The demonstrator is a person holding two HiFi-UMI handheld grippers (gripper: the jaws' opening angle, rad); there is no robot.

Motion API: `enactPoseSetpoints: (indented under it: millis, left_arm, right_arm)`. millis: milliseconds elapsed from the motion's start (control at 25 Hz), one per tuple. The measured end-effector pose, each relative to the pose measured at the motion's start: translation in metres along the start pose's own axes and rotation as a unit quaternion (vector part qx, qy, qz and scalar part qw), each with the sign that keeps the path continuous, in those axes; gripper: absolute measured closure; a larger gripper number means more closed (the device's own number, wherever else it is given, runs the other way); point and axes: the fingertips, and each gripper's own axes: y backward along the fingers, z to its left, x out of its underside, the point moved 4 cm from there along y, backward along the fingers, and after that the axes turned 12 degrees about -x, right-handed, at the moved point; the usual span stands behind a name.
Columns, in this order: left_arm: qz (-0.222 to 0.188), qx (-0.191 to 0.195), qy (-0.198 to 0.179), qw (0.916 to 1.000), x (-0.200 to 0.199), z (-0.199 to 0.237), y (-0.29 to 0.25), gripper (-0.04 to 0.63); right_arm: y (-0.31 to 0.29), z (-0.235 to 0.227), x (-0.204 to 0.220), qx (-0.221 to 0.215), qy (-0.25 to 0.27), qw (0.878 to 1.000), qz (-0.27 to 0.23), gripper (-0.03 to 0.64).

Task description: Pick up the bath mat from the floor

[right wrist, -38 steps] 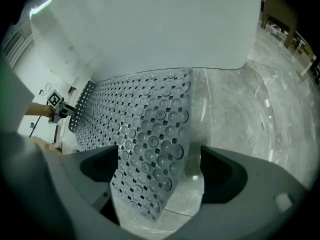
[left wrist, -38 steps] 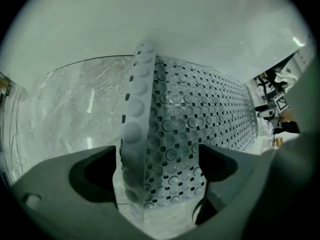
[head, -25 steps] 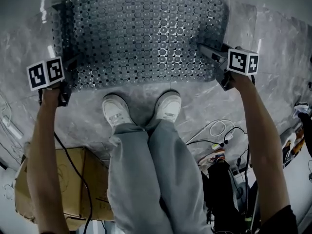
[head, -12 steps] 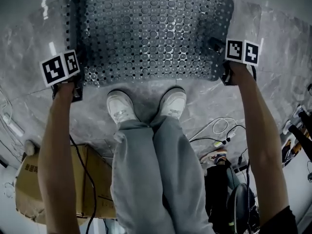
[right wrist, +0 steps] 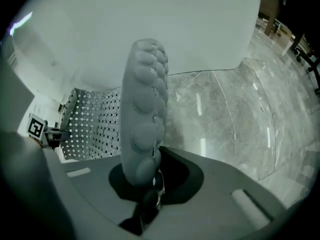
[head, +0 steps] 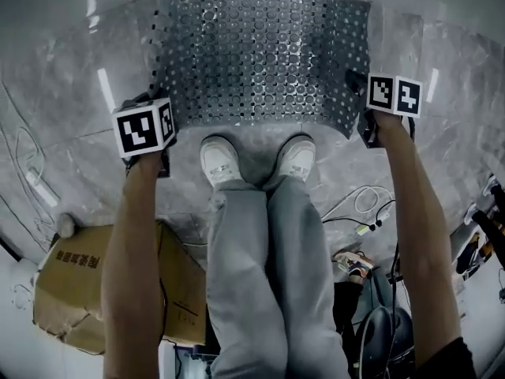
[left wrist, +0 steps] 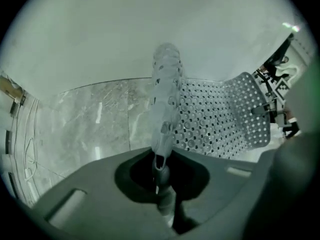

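Observation:
The bath mat (head: 260,54) is a grey, translucent sheet full of holes and round suckers, spread before the person's feet and bowed between the two grippers. My left gripper (head: 160,107) is shut on the mat's near left edge; in the left gripper view that edge (left wrist: 164,99) rises folded from the closed jaws (left wrist: 159,170). On the other side, my right gripper (head: 353,83) is shut on the near right edge, and the bumpy edge (right wrist: 145,114) stands up out of its jaws (right wrist: 149,186). Each gripper view shows the other gripper across the mat.
The person's white shoes (head: 221,160) stand just behind the mat on the marble floor (head: 71,77). A cardboard box (head: 79,290) lies at the lower left, with cables (head: 355,212) and gear at the lower right. A white wall (left wrist: 125,29) runs along the mat's far side.
Both grippers have closed on the mat's side edges. The left gripper has moved right and inward, so the mat has drawn narrower and bowed up off the floor.

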Motion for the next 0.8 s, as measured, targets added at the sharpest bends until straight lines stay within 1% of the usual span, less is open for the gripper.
enactPoseSetpoints:
  millis: [120,360,560,680,800]
  left_arm:
    - [-0.015,0.013,-0.019,0.9996,-0.002,-0.016,0.030,0.575]
    - [-0.032,0.034,-0.047,0.9978,-0.009,-0.027,0.086,0.575]
    - [-0.063,0.017,-0.092,0.9935,-0.014,-0.033,0.143,0.574]
    - [-0.076,0.017,-0.094,0.9925,-0.015,-0.035,0.171,0.574]
    - [-0.089,0.003,-0.093,0.9917,-0.012,-0.029,0.198,0.572]
  right_arm:
    - [0.014,0.024,-0.001,0.000,0.007,1.000,-0.006,0.597]
    - [0.047,0.068,0.005,-0.016,0.018,1.000,-0.014,0.597]
    - [0.077,0.102,0.022,-0.019,0.026,0.999,-0.014,0.597]
    - [0.093,0.117,0.028,-0.026,0.022,0.999,-0.025,0.597]
    - [0.109,0.132,0.034,-0.032,0.021,0.999,-0.033,0.597]
